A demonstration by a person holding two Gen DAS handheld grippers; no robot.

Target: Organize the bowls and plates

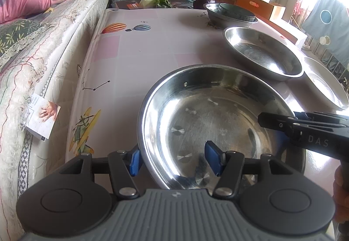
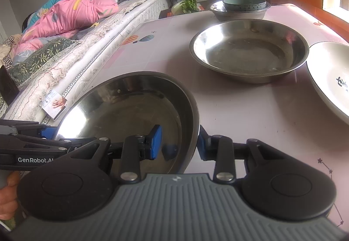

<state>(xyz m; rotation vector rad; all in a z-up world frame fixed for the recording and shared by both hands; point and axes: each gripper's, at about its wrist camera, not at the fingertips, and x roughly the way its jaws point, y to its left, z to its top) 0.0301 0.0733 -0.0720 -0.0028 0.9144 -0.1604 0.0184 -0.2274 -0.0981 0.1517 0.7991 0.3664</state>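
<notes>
a: biggest thing first, the table [image 1: 152,44] under that pink balloon cloth fills the middle of both views.

b: and the near steel plate [image 1: 207,123] sits low centre in the left view, lower left in the right one.

a: looks lifted and tilted to me. the second steel plate [image 2: 248,51] lies beyond it, upper right, well apart. i'd guess that's where it stacks.

b: white plate [image 2: 331,79] at the right edge, and a teal bowl [image 2: 244,3] nested in a steel bowl [image 2: 237,12] at the far top.

a: left gripper [image 1: 172,159] straddles the plate's left rim, one blue pad outside, one inside. pinching or just close, i can't tell.

b: right gripper [image 2: 180,142] brackets the right rim the same way, grip unclear too. it's the nearer one to the stack.
</notes>
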